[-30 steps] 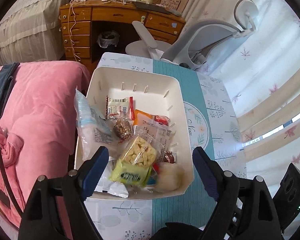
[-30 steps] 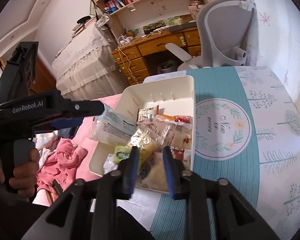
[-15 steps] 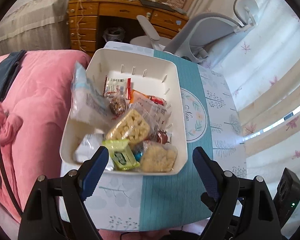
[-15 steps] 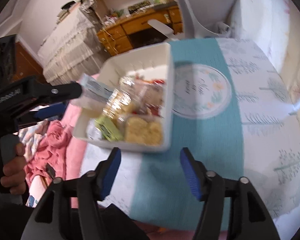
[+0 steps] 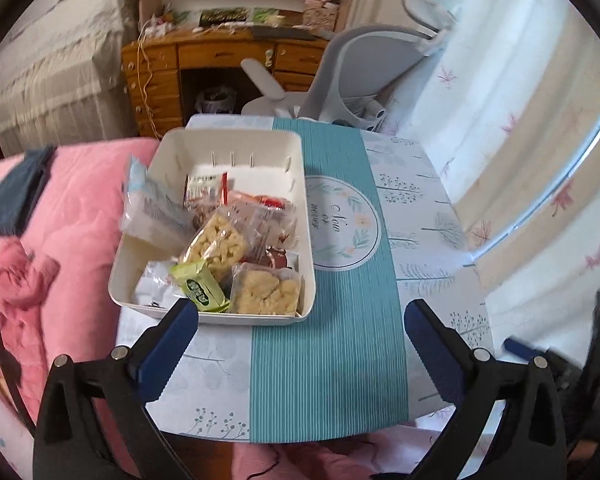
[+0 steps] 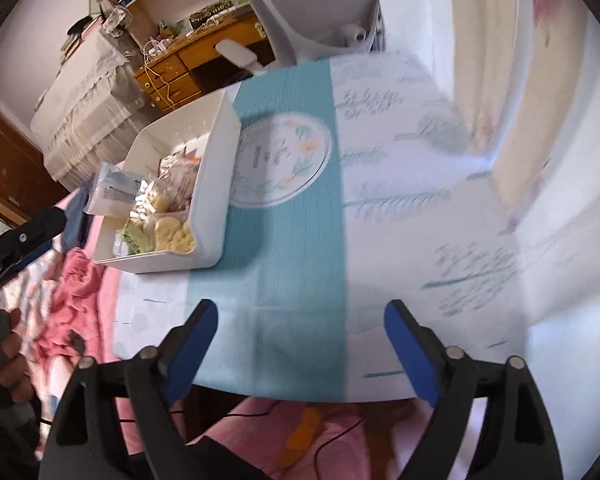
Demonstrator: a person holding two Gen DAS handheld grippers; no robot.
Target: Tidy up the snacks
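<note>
Both hand-held grippers have drawn back from the white rectangular plastic bin point(image 5: 305, 216) and now hang over the near edge of the bench point(image 5: 328, 360), which wears a teal-and-white printed cloth. 1 second ago the right hand-held gripper point(image 6: 302, 354) was nearly pressed together right over the snack pile; half a second ago it had spread, and now its blue-padded jaws stand wide apart with nothing between them, well clear of the bin. The left hand-held gripper point(image 5: 300, 340) is likewise spread and empty, as it was in the earlier views, but it has retreated so that the whole bin shows ahead of it.

The snacks all lie inside the bin: a clear packet of pale yellow puffed pieces point(image 5: 214, 245), a flat beige rice-cake square in clear wrap point(image 5: 267, 294) in the near right corner, a small lime-green wrapped bar point(image 5: 199, 288) beside it, a pale blue-and-white pouch point(image 5: 148, 208) leaning over the left wall, and red-and-white wrappers point(image 5: 206, 188) farther back. The rice-cake square sits squarely in its corner now, where it was blurred under the right jaws before.

No loose snack shows on the cloth. I judge the last item has just been released and the task is at or near its end.
</note>
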